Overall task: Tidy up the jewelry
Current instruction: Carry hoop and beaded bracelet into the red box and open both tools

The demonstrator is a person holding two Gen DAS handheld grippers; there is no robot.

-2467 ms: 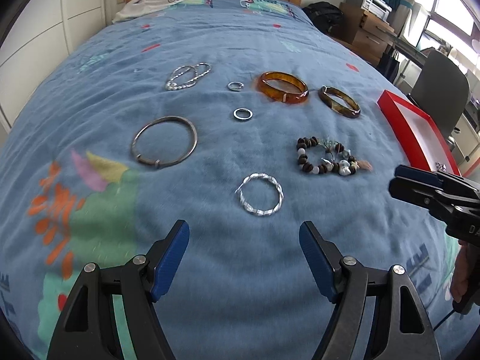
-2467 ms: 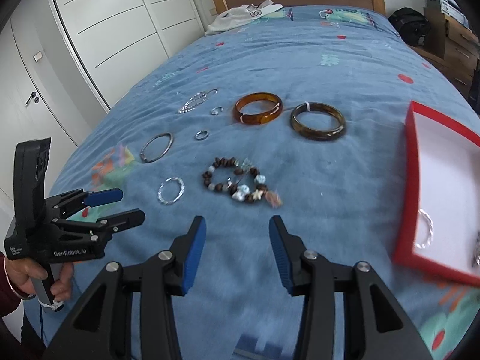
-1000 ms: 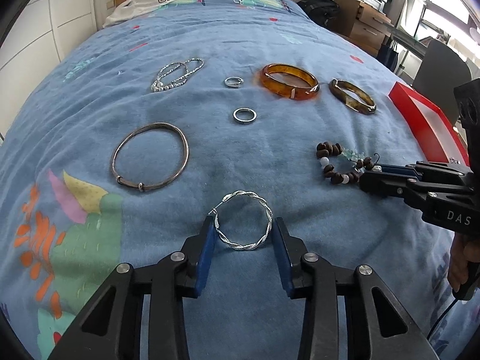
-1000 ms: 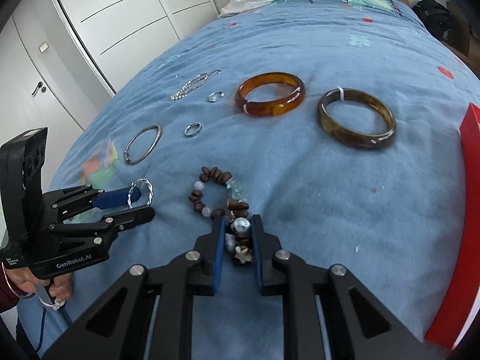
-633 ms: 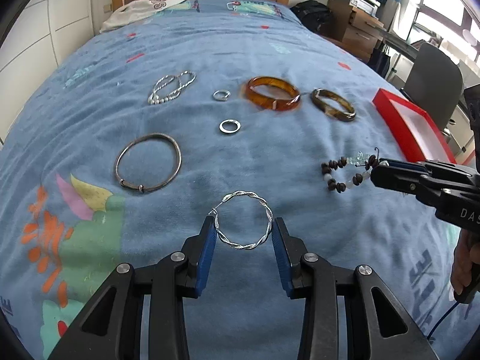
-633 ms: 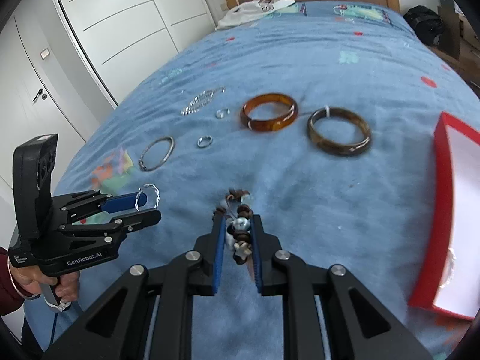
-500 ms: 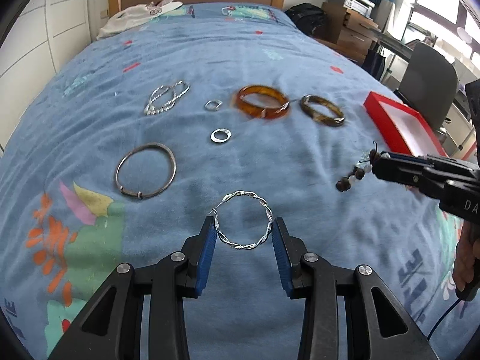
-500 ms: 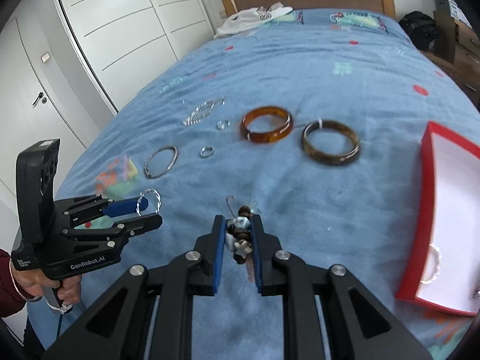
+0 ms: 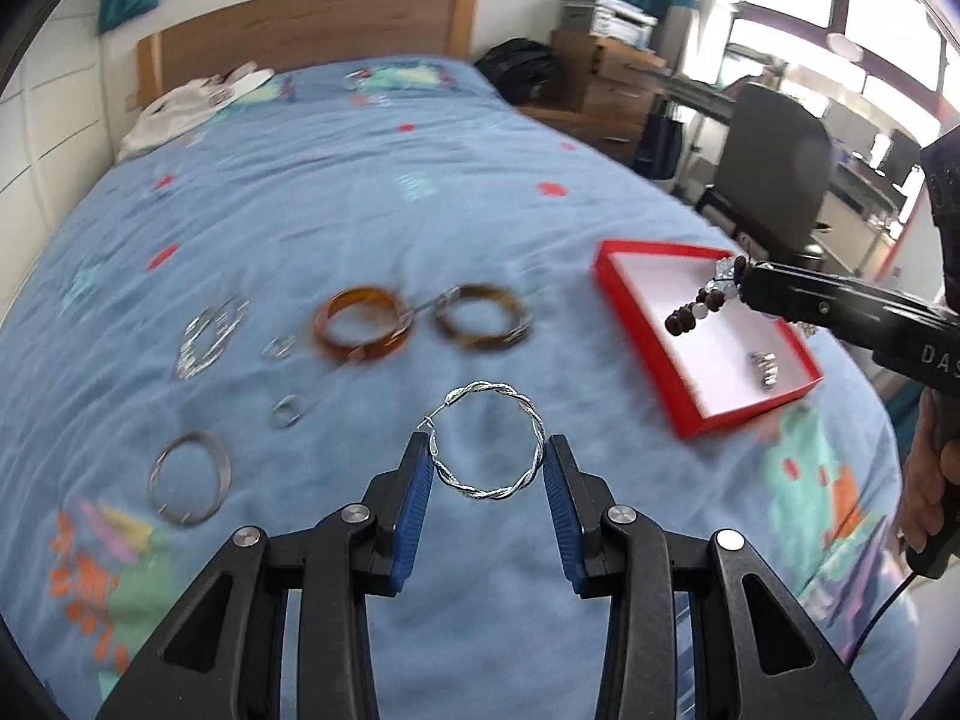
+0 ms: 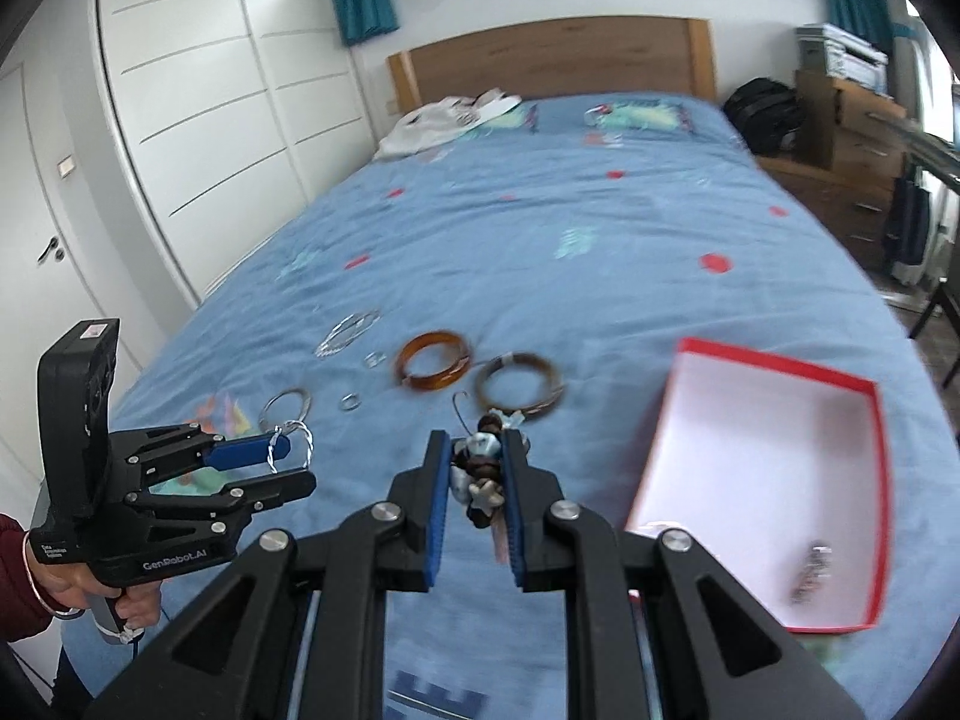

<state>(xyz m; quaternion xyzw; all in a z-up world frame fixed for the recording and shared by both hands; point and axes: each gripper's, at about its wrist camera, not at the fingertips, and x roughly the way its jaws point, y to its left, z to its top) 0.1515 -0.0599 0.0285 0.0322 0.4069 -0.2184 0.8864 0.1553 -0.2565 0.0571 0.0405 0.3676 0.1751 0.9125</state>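
Note:
My left gripper (image 9: 487, 468) is shut on a twisted silver hoop (image 9: 489, 441) and holds it up above the blue bedspread. My right gripper (image 10: 477, 468) is shut on a brown beaded bracelet (image 10: 480, 471) with pale charms, lifted off the bed. In the left wrist view the bracelet (image 9: 699, 309) hangs over the red box (image 9: 636, 309), which holds a small silver piece (image 9: 763, 367). An amber bangle (image 9: 360, 330), a dark brown bangle (image 9: 483, 317), a silver chain (image 9: 210, 333), two small rings (image 9: 288, 409) and a large silver bangle (image 9: 191, 477) lie on the bed.
The red box (image 10: 870, 387) lies on the bed at the right, near the bed's edge. A white garment (image 10: 450, 117) lies by the wooden headboard (image 10: 552, 66). A dark chair (image 9: 774, 168) and wooden drawers (image 10: 852, 120) stand right of the bed. White wardrobes (image 10: 180, 120) stand left.
Both grippers closed on their pieces and lifted them off the bed. The right gripper has carried the beaded bracelet right, over the red box. The left gripper rose with the hoop.

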